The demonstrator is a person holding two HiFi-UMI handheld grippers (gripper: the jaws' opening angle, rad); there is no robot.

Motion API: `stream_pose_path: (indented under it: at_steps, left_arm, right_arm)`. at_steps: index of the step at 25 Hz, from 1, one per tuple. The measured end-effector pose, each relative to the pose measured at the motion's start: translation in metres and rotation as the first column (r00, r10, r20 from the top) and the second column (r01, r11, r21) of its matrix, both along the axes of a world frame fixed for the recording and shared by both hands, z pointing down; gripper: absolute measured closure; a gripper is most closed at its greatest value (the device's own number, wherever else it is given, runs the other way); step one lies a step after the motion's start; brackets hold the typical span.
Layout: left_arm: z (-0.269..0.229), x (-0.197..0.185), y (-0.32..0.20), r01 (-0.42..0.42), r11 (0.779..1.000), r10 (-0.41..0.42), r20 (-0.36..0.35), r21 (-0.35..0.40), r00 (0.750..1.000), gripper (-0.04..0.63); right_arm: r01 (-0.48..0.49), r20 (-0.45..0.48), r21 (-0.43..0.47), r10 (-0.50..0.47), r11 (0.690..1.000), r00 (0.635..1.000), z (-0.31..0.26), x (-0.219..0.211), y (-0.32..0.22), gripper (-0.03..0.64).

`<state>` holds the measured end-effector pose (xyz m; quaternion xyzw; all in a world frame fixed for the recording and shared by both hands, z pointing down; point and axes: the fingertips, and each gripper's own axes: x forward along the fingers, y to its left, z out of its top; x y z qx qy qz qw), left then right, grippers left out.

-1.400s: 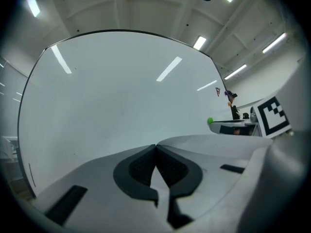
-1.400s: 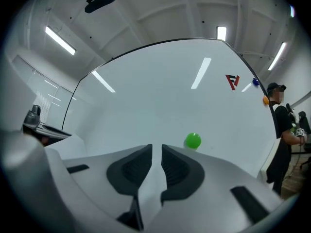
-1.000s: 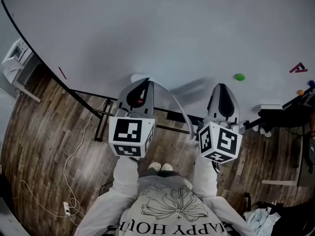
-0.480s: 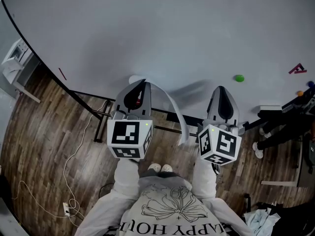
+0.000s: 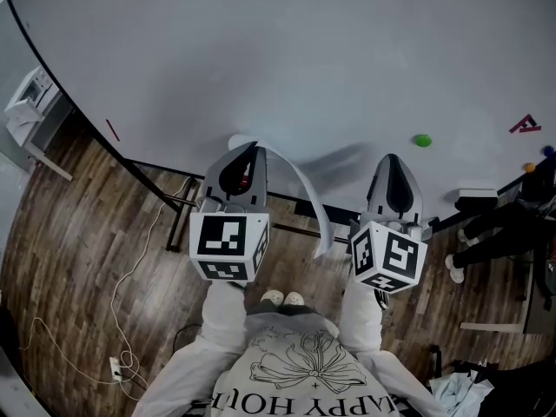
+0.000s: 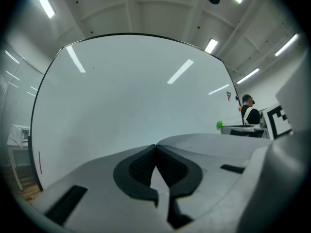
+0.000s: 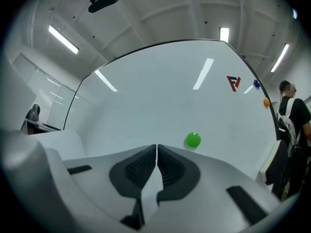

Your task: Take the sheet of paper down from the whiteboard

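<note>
The white sheet of paper (image 5: 300, 181) is off the whiteboard (image 5: 304, 50). It curls from the tip of my left gripper (image 5: 248, 148) to the right and down, and its free end hangs between the two grippers. In the left gripper view the left gripper (image 6: 156, 145) is shut on the sheet's edge, and the paper (image 6: 218, 142) spreads away to the right of the tip. My right gripper (image 5: 391, 159) points at the board a little right of the sheet. Seen in its own view, the right gripper (image 7: 157, 146) is shut, with nothing visibly pinched at its tip.
A green magnet (image 5: 422, 140) sticks to the board right of the right gripper, with a red logo (image 5: 525, 124) and orange (image 5: 530, 165) and blue (image 5: 547, 151) magnets further right. A person (image 7: 291, 115) stands at the board's right end. The board's stand (image 5: 174, 207) and cables (image 5: 130, 285) are on the wooden floor.
A second ago the sheet arched across to the right gripper's side. Now its free end hangs lower, midway between the grippers. Both grippers kept their places. The person at the right has shifted.
</note>
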<state>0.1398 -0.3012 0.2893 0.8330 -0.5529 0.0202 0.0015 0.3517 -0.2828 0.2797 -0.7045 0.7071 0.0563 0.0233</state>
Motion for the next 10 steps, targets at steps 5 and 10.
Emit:
stream_pose_path:
  at_steps: [5, 10]
  left_arm:
    - [-0.0017, -0.001, 0.0017, 0.004, 1.0, -0.004, -0.001, 0.0, 1.0, 0.591]
    - [-0.0024, 0.0009, 0.0031, 0.006, 1.0, -0.006, 0.0, 0.002, 1.0, 0.591]
  right_arm:
    - [0.0, -0.004, -0.002, 0.0, 1.0, 1.0, -0.001, 0.0007, 0.001, 0.606]
    - [0.001, -0.009, 0.0, -0.001, 1.0, 1.0, -0.0028, 0.0036, 0.0019, 0.605]
